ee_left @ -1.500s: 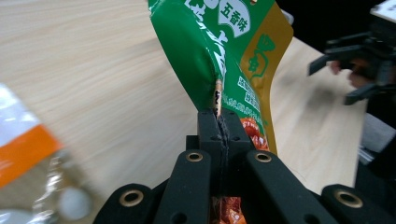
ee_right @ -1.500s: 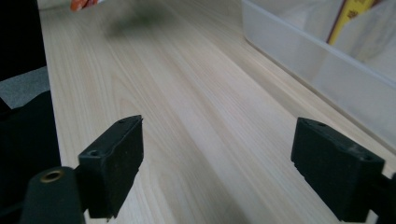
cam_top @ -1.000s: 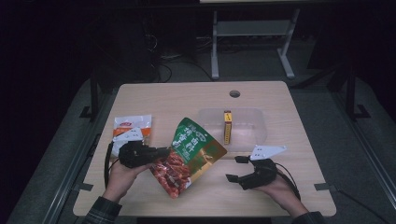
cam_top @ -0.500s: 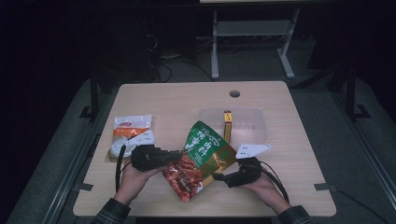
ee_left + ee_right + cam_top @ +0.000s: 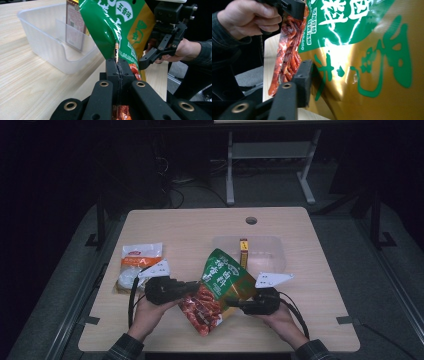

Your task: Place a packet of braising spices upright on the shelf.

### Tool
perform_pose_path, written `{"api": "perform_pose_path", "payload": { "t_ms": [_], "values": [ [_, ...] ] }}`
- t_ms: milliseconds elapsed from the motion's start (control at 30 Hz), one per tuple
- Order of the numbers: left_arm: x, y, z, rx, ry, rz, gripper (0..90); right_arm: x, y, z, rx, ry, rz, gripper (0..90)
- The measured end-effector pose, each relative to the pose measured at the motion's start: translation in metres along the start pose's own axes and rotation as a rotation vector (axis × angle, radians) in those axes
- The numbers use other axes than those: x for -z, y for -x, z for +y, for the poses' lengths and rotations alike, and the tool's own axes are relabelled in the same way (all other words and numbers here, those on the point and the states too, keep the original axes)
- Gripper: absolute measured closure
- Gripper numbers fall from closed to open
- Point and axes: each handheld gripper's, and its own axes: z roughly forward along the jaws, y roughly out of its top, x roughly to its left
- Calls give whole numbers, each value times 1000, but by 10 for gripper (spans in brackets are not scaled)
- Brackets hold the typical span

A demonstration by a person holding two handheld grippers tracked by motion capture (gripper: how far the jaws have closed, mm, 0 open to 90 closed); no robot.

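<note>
Snack pouch [image 5: 220,285] pinched between left tool [image 5: 192,287] and right tool [image 5: 235,302].

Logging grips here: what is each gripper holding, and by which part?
The left gripper pinches the green and gold snack bag by its side edge. The right gripper meets the opposite edge; its hold cannot be told.

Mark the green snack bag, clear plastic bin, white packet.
green and gold snack bag [image 5: 226,276]: high view, green upper panel
clear plastic bin [image 5: 272,251]: high view, bare floor
white and orange packet [image 5: 140,257]: high view, upper half
</note>
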Motion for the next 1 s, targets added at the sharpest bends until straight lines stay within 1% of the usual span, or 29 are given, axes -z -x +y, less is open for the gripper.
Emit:
{"api": "perform_pose_path", "payload": {
  "t_ms": [100, 200, 300, 333, 433, 533, 633, 767, 833, 900, 933, 967, 1000],
  "values": [
    [0, -2, -2, 1, 0, 9, 895, 2, 3, 0, -35, 7, 29, 703],
    [-1, -4, -5, 4, -2, 11, 895, 2, 3, 1, -32, 9, 39, 774],
    [-3, -4, -7, 17, -12, 6, 895, 3, 3, 3, -25, 1, 39, 843],
    [-4, -4, -8, 9, -21, 1, 894, 4, 3, 3, -27, -1, 40, 861],
    [-7, -2, -9, -1, -40, -2, 894, 6, 6, 4, -37, -18, 33, 882],
    [-9, -1, -10, -13, -58, -4, 893, 9, 9, 6, -41, -26, 41, 889],
    [-11, -1, -13, -13, -81, 1, 892, 11, 10, 9, -27, -38, 40, 892],
    [-12, -2, -14, -27, -95, 23, 883, 13, 9, 13, -5, -47, 51, 894],
    [-11, -4, -14, -41, -103, 26, 874, 14, 8, 16, 5, -52, 55, 895],
    [-10, -4, -14, -49, -109, 43, 861, 14, 9, 20, 23, -58, 59, 895],
    [-10, -5, -15, -51, -110, 50, 851, 14, 8, 21, 30, -66, 54, 895],
    [-8, -5, -15, -63, -118, 72, 844, 14, 8, 23, 40, -72, 54, 896],
    [-6, -6, -15, -66, -122, 96, 840, 15, 8, 24, 47, -79, 52, 896]
  ]
}}
